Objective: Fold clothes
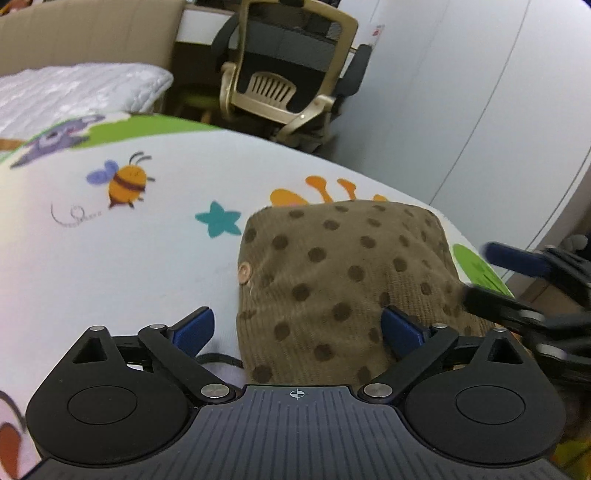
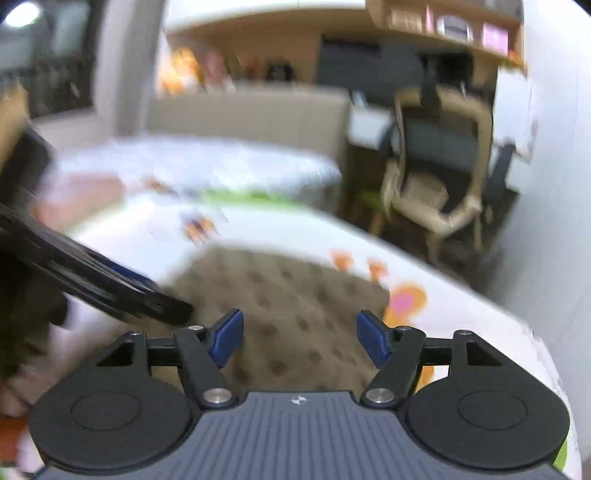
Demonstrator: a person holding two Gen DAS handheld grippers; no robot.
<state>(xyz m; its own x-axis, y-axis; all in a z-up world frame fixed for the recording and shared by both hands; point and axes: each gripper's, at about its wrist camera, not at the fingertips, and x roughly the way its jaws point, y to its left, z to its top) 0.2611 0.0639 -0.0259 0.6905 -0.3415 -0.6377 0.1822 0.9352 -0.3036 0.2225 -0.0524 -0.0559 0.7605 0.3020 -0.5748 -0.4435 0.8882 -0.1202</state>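
A brown corduroy garment (image 1: pixel 332 280) with dark dots and a small round button lies folded on a white cartoon-print bed sheet (image 1: pixel 129 229). My left gripper (image 1: pixel 297 330) hovers over its near left edge, open wide, one blue pad over the sheet and the other over the cloth, nothing pinched. The right gripper (image 1: pixel 517 280) shows at the right edge of that view, by the garment's right side. In the blurred right wrist view, my right gripper (image 2: pixel 299 339) stands open above the same garment (image 2: pixel 288 295), with no cloth between its pads. The left gripper's arm (image 2: pixel 92 273) reaches in from the left.
A beige office chair (image 1: pixel 291 74) stands beyond the bed's far edge, next to white wardrobe doors (image 1: pixel 461 92). A white quilted blanket (image 1: pixel 74 88) lies at the far left. A desk and shelves (image 2: pixel 443 22) fill the background in the right wrist view.
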